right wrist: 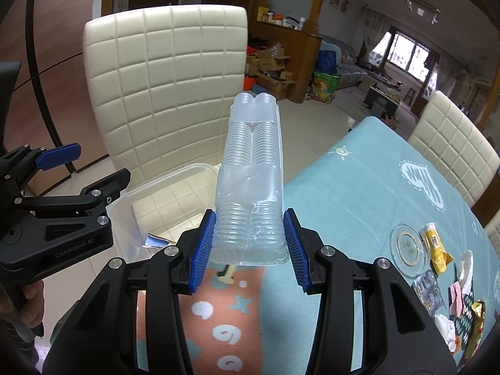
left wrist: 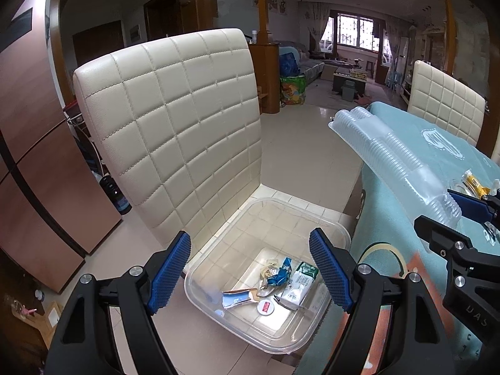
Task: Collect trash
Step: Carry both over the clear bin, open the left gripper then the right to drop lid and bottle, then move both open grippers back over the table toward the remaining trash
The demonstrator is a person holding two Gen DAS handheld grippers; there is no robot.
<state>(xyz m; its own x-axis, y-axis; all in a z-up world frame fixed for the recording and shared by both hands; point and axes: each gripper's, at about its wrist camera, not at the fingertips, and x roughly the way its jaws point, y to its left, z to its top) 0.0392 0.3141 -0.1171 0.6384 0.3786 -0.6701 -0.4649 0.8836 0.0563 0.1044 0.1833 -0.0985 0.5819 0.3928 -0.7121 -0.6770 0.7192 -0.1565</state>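
Observation:
My right gripper (right wrist: 249,247) is shut on a clear ribbed plastic tray (right wrist: 251,168), held out over the table edge toward the chair. The tray also shows in the left wrist view (left wrist: 393,153). A clear plastic bin (left wrist: 337,234) sits on the cream chair seat and holds several wrappers (left wrist: 281,275) and a small round lid (left wrist: 265,307). My left gripper (left wrist: 250,268) is open and empty above the bin. The bin's rim shows in the right wrist view (right wrist: 175,175), left of the tray. More trash (right wrist: 437,250) lies on the table at the right.
The cream quilted chair (left wrist: 175,118) stands beside the table with a light blue patterned cloth (right wrist: 359,193). A second cream chair (right wrist: 453,150) is at the table's far side. A brown cabinet (left wrist: 34,168) is at the left. Boxes (right wrist: 272,68) stand on the floor behind.

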